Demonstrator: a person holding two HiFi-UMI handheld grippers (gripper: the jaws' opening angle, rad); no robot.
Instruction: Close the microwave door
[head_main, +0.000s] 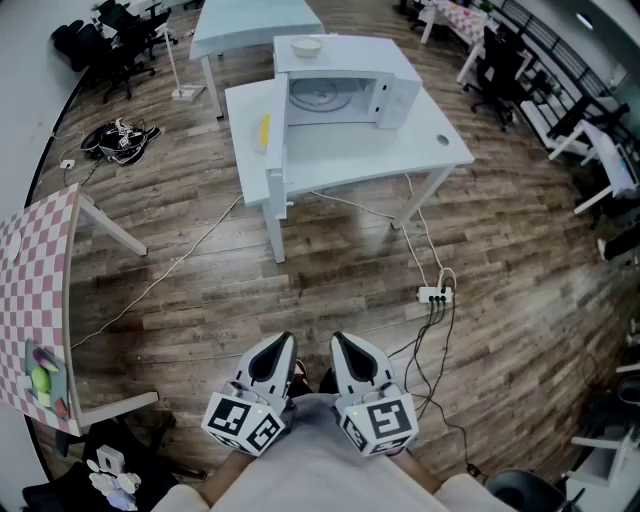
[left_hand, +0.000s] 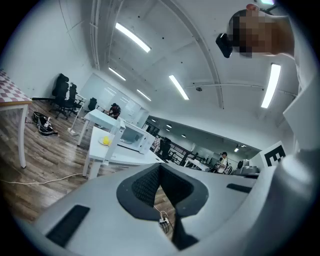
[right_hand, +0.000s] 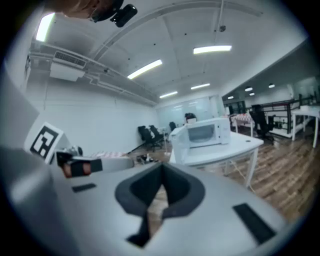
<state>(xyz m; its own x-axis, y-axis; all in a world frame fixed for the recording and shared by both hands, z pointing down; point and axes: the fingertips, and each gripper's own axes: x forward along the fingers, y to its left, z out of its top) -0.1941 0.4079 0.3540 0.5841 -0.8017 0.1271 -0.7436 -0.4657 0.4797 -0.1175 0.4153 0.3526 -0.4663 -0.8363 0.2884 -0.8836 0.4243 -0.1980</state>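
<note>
A white microwave (head_main: 345, 75) stands on a white table (head_main: 440, 150) far ahead of me, its cavity and turntable showing. Its door (head_main: 277, 150) is swung wide open toward the table's front left. A small bowl (head_main: 306, 46) rests on top of the microwave. Both grippers hang low near my body, well short of the table: the left gripper (head_main: 285, 342) and the right gripper (head_main: 340, 342) are side by side, jaws together and holding nothing. The left gripper view shows the microwave (left_hand: 131, 136) small and distant beyond the left gripper (left_hand: 160, 167). The right gripper view shows the microwave (right_hand: 202, 133) past the right gripper (right_hand: 162, 167).
A yellow object (head_main: 263, 132) lies on the table left of the door. A power strip (head_main: 434, 294) with trailing cables lies on the wood floor between me and the table. A checkered table (head_main: 40, 290) stands at left, a second white table (head_main: 250, 20) behind, office chairs (head_main: 505, 70) at right.
</note>
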